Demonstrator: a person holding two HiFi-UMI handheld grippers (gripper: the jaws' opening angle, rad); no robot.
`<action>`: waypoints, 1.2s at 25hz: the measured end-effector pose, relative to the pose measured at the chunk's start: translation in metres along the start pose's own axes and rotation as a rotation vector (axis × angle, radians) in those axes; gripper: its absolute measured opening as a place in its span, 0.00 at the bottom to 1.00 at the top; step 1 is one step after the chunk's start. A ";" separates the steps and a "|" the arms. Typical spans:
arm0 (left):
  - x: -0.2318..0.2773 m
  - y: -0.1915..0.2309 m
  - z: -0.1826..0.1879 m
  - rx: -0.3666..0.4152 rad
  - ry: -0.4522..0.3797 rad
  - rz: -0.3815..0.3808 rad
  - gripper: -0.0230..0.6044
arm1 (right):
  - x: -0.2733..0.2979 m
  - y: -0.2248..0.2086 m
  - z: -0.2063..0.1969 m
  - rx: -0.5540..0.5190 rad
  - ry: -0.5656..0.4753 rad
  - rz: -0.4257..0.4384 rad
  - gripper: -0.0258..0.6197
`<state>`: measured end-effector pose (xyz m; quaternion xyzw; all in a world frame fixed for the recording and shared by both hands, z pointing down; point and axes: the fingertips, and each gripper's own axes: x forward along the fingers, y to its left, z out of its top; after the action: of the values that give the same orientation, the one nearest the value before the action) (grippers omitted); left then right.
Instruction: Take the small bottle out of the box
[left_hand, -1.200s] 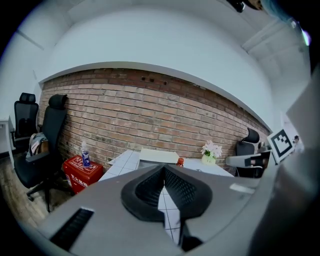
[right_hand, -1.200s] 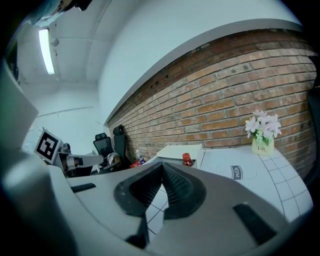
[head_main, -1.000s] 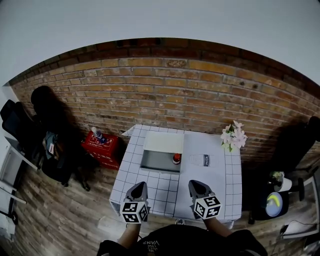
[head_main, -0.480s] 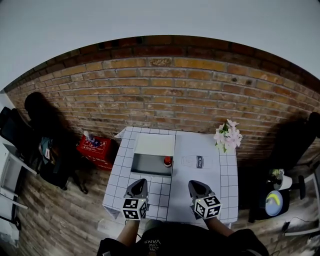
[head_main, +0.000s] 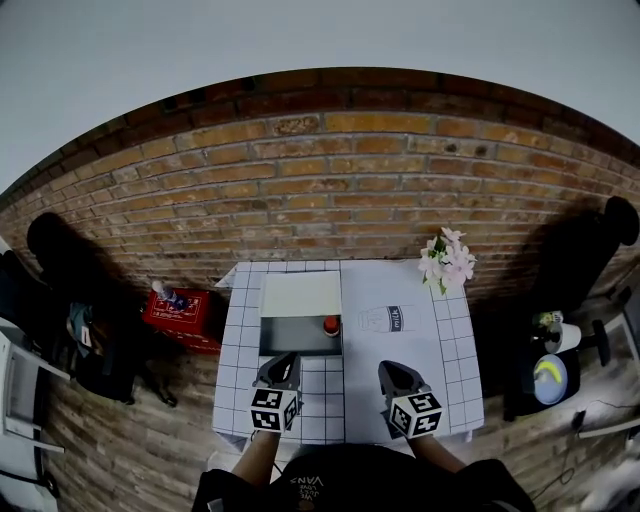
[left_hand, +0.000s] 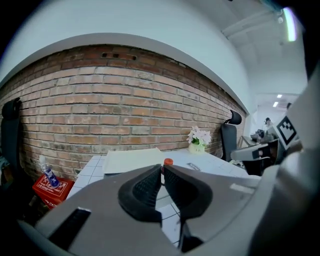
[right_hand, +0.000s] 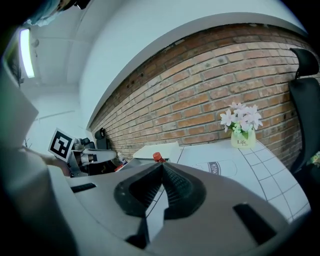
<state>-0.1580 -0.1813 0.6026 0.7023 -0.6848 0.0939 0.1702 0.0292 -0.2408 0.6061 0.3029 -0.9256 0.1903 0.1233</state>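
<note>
A small bottle with a red cap stands upright in the right end of an open grey box on the white gridded table. The box's white lid lies open behind it. My left gripper hovers just in front of the box, jaws shut and empty. My right gripper hangs over the table's near right part, also shut and empty. In the left gripper view the red cap peeks above the closed jaw tips. The right gripper view shows the cap just beyond its jaw tips.
A milk bottle lies on its side right of the box. A vase of pink flowers stands at the table's far right corner, against a brick wall. A red crate sits on the floor to the left, and a chair to the right.
The head view has shifted, so the table now sits more centred and squarer in the frame. Both grippers stay shut near the front of the table.
</note>
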 end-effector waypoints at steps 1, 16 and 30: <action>0.003 0.000 0.001 0.001 0.007 -0.018 0.06 | 0.001 0.001 0.000 0.007 -0.002 -0.013 0.04; 0.043 0.003 0.006 0.084 0.090 -0.221 0.14 | -0.001 0.019 -0.007 0.079 -0.034 -0.154 0.04; 0.097 -0.008 -0.017 0.132 0.233 -0.301 0.44 | -0.026 -0.004 -0.018 0.125 -0.048 -0.294 0.04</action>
<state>-0.1443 -0.2656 0.6532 0.7909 -0.5399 0.1929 0.2139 0.0540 -0.2228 0.6145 0.4467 -0.8604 0.2201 0.1087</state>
